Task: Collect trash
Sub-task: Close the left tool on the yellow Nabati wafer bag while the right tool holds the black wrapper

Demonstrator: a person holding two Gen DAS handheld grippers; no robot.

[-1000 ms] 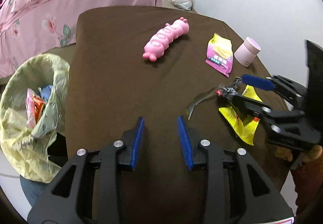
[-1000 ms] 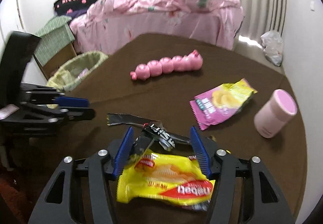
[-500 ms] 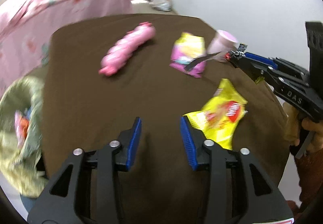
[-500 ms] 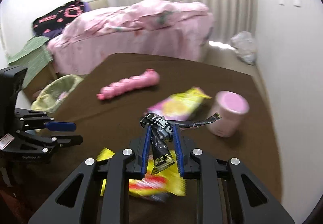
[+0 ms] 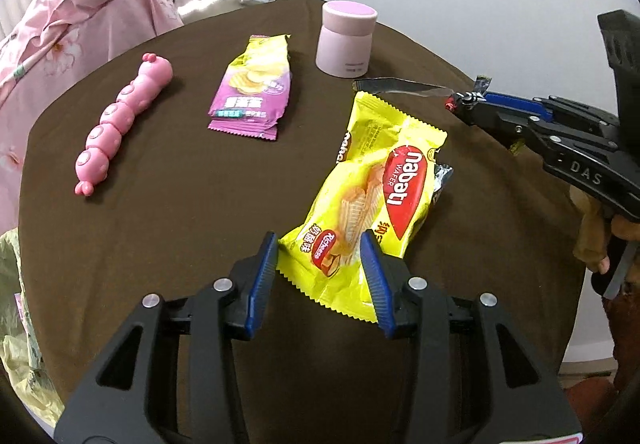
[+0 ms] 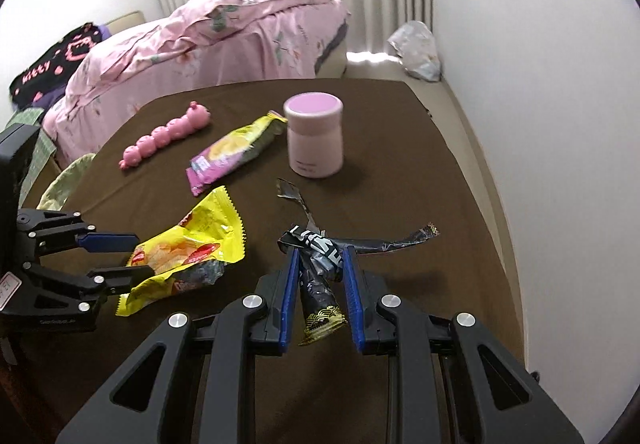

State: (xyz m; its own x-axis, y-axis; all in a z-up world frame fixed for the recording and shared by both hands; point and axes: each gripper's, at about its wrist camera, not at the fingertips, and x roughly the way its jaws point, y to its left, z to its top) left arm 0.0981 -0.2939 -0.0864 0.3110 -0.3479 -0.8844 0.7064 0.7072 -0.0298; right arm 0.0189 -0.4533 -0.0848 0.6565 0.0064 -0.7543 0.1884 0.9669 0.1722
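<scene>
Straddling the yellow "nabati WAFER" wrapper (image 5: 374,196), left claw (image 5: 320,264) gapes.

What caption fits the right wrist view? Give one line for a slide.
Right tool clamps a black wrapper above the brown table; left tool straddles the yellow wafer packet.

Your table (image 5: 160,204), draped in a brown cloth, carries a pink caterpillar toy (image 5: 120,116), a purple snack packet (image 5: 252,84), a pink jar (image 5: 346,40) and a yellow wafer wrapper (image 5: 376,192).
</scene>
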